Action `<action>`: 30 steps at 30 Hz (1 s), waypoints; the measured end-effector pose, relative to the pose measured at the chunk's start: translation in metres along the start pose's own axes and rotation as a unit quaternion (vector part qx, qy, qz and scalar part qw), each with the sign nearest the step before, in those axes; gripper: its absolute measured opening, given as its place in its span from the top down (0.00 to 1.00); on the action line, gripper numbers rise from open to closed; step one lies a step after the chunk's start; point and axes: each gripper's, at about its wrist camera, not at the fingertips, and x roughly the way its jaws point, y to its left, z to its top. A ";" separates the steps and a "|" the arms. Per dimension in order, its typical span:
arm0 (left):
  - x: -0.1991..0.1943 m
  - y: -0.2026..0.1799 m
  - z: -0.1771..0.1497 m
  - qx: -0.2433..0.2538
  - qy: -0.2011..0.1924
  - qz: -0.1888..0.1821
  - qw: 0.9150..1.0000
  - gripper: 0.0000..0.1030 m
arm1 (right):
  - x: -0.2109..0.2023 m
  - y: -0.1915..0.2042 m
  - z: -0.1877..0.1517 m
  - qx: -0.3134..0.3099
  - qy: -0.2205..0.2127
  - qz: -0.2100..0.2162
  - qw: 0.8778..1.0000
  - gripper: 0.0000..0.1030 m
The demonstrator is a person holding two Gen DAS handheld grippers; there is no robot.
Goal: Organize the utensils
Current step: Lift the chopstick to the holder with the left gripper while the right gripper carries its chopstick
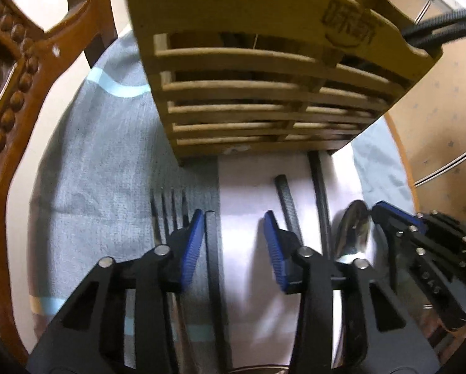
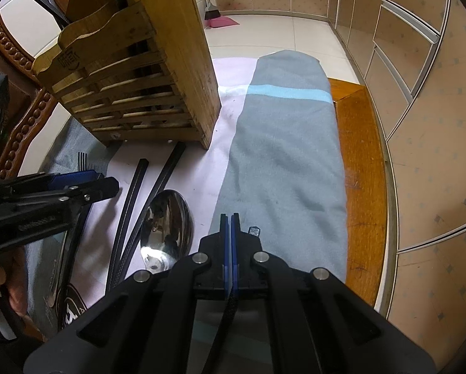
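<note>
Left hand-held gripper (image 1: 233, 218) open; right hand-held gripper (image 2: 230, 218) clamps 1 chopstick (image 2: 230, 308). 1 spoon (image 2: 167, 221), 1 fork (image 1: 169, 208).

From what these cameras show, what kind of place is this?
Probably a home dining or kitchen area. A bamboo utensil holder stands on a cloth-covered wooden table, a carved wooden chair is beside it, and a broom and dustpan rest on the tiled floor.

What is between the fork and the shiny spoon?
In the right wrist view, black chopsticks lie on the white cloth between the fork and the spoon, with the open left tongs above that stretch.
</note>
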 end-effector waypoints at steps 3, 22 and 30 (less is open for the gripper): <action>0.003 0.000 0.002 0.012 -0.008 0.031 0.999 0.90 | 0.000 0.002 -0.001 -0.002 -0.002 -0.002 1.000 0.98; -0.176 -0.016 -0.029 0.031 -0.176 -0.010 0.984 0.94 | -0.129 0.010 -0.003 0.013 -0.126 0.050 0.991 1.00; -0.240 -0.037 -0.055 0.039 -0.246 -0.014 0.969 0.94 | -0.052 0.008 -0.022 0.016 -0.029 -0.020 0.999 0.91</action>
